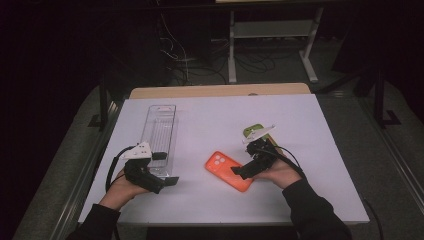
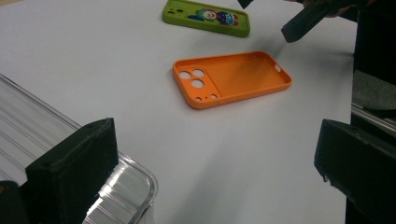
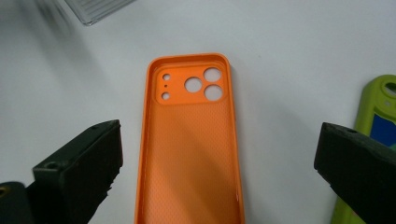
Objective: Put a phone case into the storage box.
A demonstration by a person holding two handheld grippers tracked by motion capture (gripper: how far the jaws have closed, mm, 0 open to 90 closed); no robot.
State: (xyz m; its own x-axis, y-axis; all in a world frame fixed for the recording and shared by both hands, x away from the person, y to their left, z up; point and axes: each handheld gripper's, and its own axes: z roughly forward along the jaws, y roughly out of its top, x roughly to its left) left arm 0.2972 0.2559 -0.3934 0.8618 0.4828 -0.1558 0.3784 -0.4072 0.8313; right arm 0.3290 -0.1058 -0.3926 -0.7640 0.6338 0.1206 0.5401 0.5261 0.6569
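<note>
Early yet, by the look: orange phone case lying open-side up on the white worktop, ungrasped, straddled by the right gripper with fingers wide apart; left gripper, fingers likewise apart, beside the clear tray; green case untouched.

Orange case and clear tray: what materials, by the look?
Orange case: likely soft silicone or TPU; matte, with a fine dotted texture inside and rounded lips. Clear tray: likely rigid plastic, perhaps acrylic; transparent, glossy, ribbed, with bright glints at its corner.
</note>
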